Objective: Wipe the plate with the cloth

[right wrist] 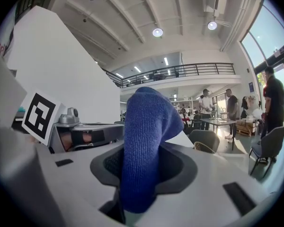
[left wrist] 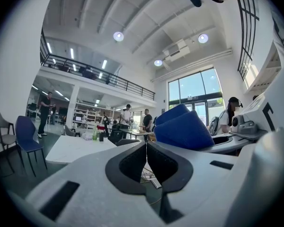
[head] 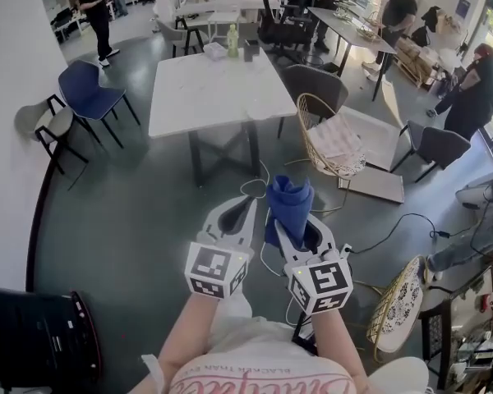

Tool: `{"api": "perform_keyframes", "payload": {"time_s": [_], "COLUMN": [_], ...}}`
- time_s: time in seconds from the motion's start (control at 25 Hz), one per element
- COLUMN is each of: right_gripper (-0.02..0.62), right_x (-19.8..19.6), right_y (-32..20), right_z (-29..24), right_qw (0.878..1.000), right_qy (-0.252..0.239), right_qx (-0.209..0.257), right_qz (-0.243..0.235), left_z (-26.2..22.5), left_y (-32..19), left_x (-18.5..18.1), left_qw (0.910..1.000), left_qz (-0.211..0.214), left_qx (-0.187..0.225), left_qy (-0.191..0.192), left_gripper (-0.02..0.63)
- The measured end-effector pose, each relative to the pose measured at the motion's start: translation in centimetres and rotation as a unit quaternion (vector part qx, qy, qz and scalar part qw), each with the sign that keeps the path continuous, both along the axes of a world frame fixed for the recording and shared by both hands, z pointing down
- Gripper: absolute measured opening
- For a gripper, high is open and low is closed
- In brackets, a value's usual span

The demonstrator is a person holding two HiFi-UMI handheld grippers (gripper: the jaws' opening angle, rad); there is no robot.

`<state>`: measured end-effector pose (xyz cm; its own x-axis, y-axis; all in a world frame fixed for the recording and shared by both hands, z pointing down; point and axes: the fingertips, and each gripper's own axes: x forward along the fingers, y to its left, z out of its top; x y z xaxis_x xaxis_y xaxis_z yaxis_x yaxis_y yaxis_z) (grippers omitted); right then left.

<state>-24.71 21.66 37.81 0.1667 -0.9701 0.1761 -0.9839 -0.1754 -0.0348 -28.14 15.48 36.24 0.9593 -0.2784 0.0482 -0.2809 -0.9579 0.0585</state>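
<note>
Your right claw [right wrist: 142, 174] pinches cloth [right wrist: 144, 141]; left claw [left wrist: 146, 145] pressed together, empty. Both before white counter [head: 214, 97]. No plate seen; wiping not started.

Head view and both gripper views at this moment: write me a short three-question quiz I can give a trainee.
1. True or false: the left gripper has its jaws shut with nothing between them.
2. What is clamped in the jaws of the right gripper? A) a plate B) a blue cloth C) a bottle
3. Fill in: the table ahead of the grippers has a ____ top.
Key: 1 true; 2 B; 3 white.
</note>
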Motion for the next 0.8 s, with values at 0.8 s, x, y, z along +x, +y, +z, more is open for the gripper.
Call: {"api": "perform_keyframes", "payload": {"time_s": [0.8], "right_gripper": [0.138], "right_x": [6.2], "right_y": [-13.4], "right_z": [0.0], "right_qw": [0.999], "right_qy": [-0.005], "right_qx": [-0.001], "right_qz": [0.052], "left_z": [0.8], "left_y": [-14.3], "left_x": [6.4], "left_qw": [0.9988], "left_qz": [0.048], "left_qx": [0.006], "left_qy": [-0.009], "left_gripper": [0.003]}}
